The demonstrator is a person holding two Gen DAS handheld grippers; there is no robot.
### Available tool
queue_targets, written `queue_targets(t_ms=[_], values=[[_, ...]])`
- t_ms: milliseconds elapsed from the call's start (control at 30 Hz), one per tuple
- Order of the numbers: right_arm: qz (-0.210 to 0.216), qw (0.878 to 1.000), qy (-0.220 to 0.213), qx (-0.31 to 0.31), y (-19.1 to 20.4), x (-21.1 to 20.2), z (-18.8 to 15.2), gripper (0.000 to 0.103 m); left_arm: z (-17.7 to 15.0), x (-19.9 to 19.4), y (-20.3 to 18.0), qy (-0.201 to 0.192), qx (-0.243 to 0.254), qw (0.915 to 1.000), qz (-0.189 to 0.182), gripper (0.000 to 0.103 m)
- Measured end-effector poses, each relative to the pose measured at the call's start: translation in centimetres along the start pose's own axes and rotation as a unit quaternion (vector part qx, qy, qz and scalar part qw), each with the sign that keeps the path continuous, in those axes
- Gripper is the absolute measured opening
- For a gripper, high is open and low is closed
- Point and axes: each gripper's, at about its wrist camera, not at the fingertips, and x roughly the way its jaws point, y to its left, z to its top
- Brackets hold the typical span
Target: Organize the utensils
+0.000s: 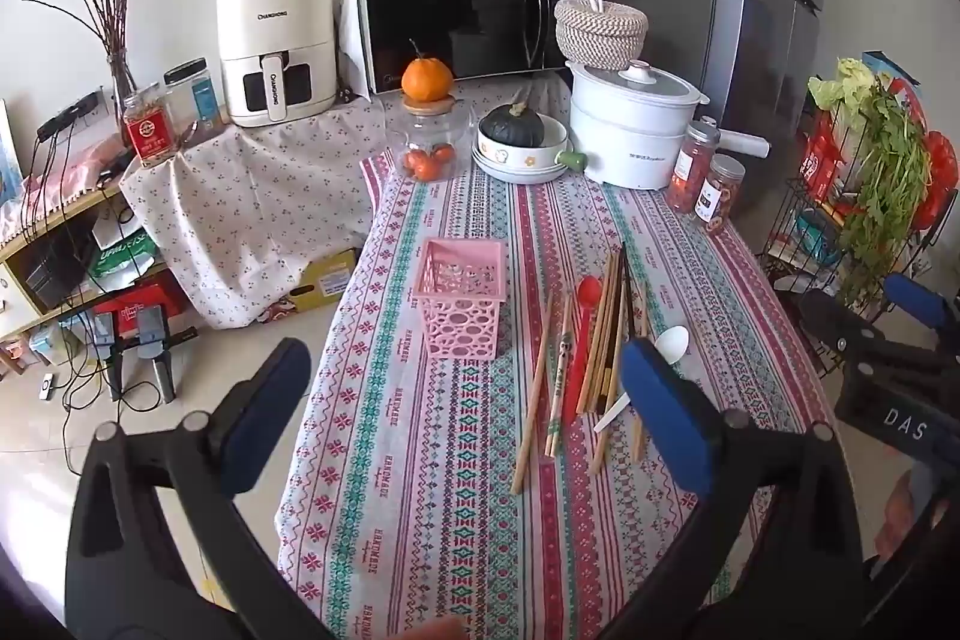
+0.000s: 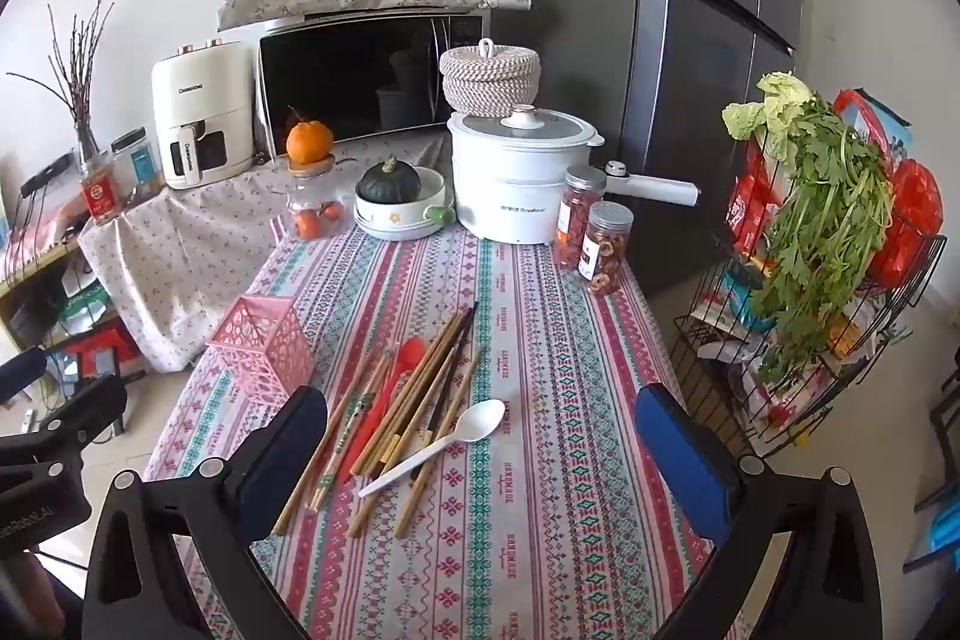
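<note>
Fridge (image 2: 690, 40): tall grey unit behind the table's far right corner.
Table (image 2: 540, 370): covered by a striped patterned cloth.
Microwave (image 1: 462, 22): at the back, under a floral cover.
White cooker (image 2: 516, 178): far end of the table, woven basket (image 2: 489, 79) on its lid, two jars (image 2: 591, 232) just beside it.
Pink basket (image 1: 462, 304): upright, left of the utensils, apart from them.
Chopsticks (image 2: 414, 388): loose bundle lying mid-table with a red spoon (image 1: 585, 316) among them.
White spoon (image 2: 444, 439): lying across the chopsticks' near ends.
Left gripper (image 1: 468, 400): spread wide, holding nothing, above the near table edge.
Right gripper (image 2: 480, 436): spread wide, holding nothing, above the utensils.
</note>
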Motion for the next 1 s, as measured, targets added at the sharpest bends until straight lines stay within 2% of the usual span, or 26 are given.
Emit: queue_targets(t_ms=[1000], values=[[0.001,1.000,0.000,0.001,-0.07,-0.02,-0.10,0.103,-0.46,0.22,-0.35,0.003,0.000,1.0000,0.000,0.103]])
